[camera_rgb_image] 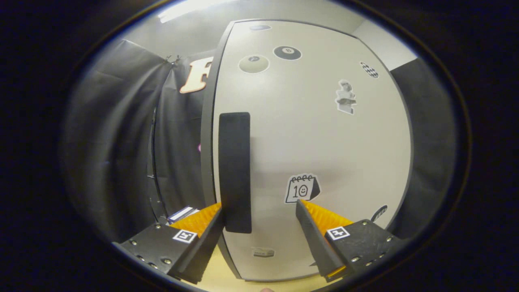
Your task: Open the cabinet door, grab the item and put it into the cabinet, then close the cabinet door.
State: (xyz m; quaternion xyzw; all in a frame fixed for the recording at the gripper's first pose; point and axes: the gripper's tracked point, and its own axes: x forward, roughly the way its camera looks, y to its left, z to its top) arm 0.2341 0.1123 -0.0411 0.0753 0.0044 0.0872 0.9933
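Gripper [259, 211] is sitting right up against the cabinet door [316, 138], fingers spread wide apart, nothing pinched. The black vertical handle [234, 170] is standing between the two fingers, closer to the left finger [202, 239], whose tip is just beside or touching the handle's lower end, hard to tell which. The right finger [320, 239] is well clear of the handle, its tip lying just under the calendar sticker [302, 188].

The door is pale grey with a dark edge and is looking shut, though the far edge is too curved to be sure. Stickers are dotting it: an eight-ball sticker [287, 52], a paler round sticker [254, 63] next to it, a small figure sticker [345, 97], a checkered one [369, 69] near the right edge.

A small box-like item [182, 213], white and blue, is lying left of the cabinet, just beyond the left finger. The cabinet is standing on a light wooden tabletop [219, 275].
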